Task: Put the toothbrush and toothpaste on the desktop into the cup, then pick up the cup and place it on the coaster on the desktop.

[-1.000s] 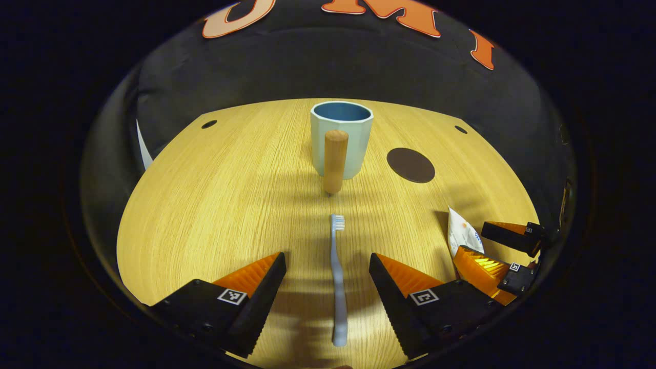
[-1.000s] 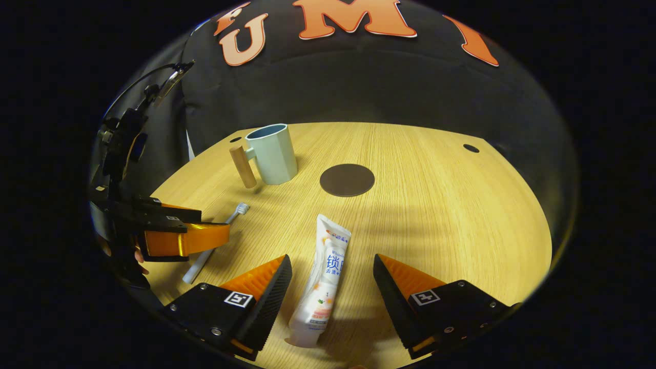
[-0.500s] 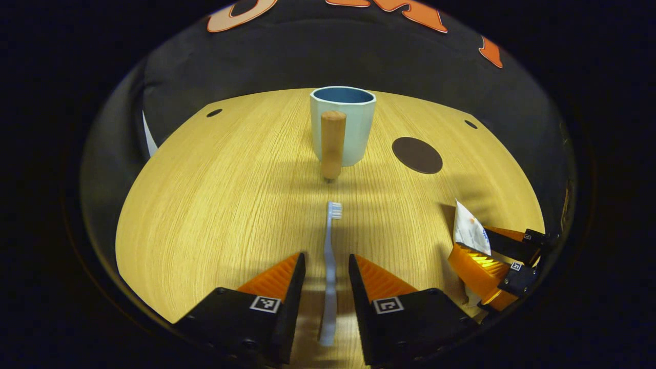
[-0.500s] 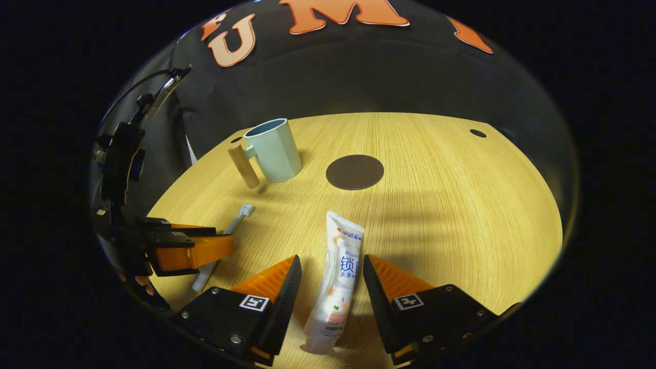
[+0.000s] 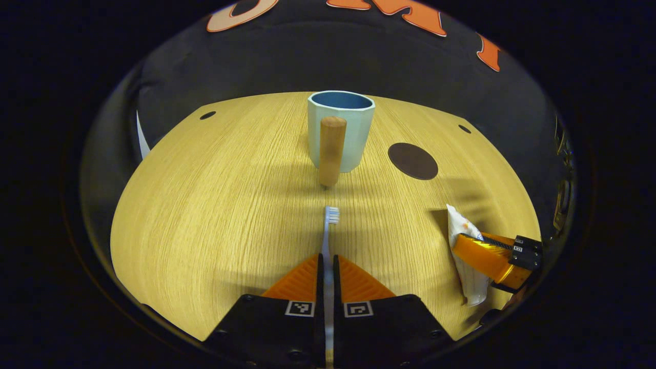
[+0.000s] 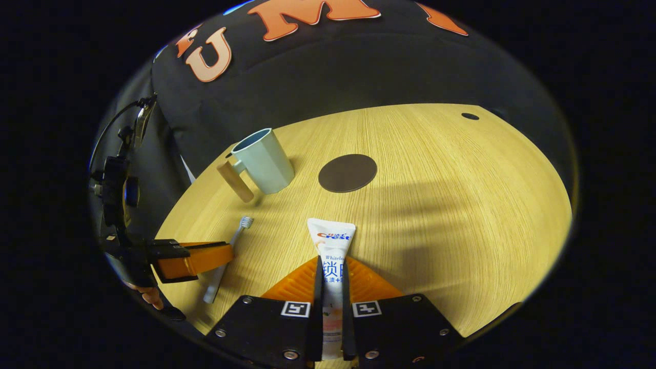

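A pale blue toothbrush (image 5: 328,225) lies lengthwise on the wooden desktop (image 5: 215,205), and my left gripper (image 5: 326,266) is shut on its handle. Straight ahead stands the light blue cup (image 5: 348,134) with a wooden handle (image 5: 331,149) facing me. A dark round coaster (image 5: 412,160) lies to its right. In the right gripper view my right gripper (image 6: 332,271) is shut on the white toothpaste tube (image 6: 331,241). The cup (image 6: 262,161), coaster (image 6: 347,172) and toothbrush (image 6: 233,243) sit ahead and to the left there, with the left gripper (image 6: 197,256) on the brush.
Small dark holes (image 5: 207,115) mark the desktop's far corners. The black cloth wall (image 5: 328,61) rises just behind the cup. A white strip (image 5: 141,143) hangs at the desktop's left edge. In the left gripper view the right gripper (image 5: 489,256) holds the tube (image 5: 461,228) at far right.
Both grippers went from wide open to shut: the left closed on the toothbrush handle, the right on the toothpaste tube. The tube now points straight ahead between the right fingers.
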Demonstrator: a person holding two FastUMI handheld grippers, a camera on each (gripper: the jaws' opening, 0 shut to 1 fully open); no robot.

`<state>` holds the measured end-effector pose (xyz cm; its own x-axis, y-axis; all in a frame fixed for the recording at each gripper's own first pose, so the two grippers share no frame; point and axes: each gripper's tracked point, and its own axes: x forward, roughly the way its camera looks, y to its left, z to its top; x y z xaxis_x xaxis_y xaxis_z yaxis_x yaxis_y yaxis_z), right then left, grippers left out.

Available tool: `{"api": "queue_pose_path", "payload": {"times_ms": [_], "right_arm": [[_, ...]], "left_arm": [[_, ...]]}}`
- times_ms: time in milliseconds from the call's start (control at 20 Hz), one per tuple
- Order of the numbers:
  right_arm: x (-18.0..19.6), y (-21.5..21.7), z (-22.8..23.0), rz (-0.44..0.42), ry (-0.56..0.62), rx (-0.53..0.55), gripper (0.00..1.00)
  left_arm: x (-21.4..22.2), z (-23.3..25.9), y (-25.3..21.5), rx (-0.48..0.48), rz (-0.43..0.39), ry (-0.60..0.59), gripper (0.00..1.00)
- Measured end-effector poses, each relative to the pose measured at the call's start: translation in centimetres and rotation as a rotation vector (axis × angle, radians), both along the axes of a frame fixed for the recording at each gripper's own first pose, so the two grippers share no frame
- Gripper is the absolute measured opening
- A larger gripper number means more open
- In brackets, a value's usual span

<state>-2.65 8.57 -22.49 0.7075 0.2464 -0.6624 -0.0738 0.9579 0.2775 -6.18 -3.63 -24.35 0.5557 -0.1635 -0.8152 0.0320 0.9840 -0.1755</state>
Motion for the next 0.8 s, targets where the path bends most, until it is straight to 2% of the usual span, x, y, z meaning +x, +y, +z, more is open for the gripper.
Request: {"api": "queue_pose_path", "payload": {"times_ms": [200, 450, 800], "right_arm": [[0.1, 0.2, 0.2, 0.019, -0.017, 0.013, 0.08], [0.5, -0.2, 1.5, 0.03, -0.095, -0.061, 0.08], [0.9, -0.4, 3.0, 0.021, -0.129, -0.053, 0.07]], "left_arm": [[0.4, -0.4, -0.6, -0.002, -0.015, -0.049, 0.06], [1.1, -0.8, 0.0, -0.019, 0.009, -0.112, 0.06], [3.0, 2.4, 2.2, 0.017, 0.039, -0.293, 0.06]]}}
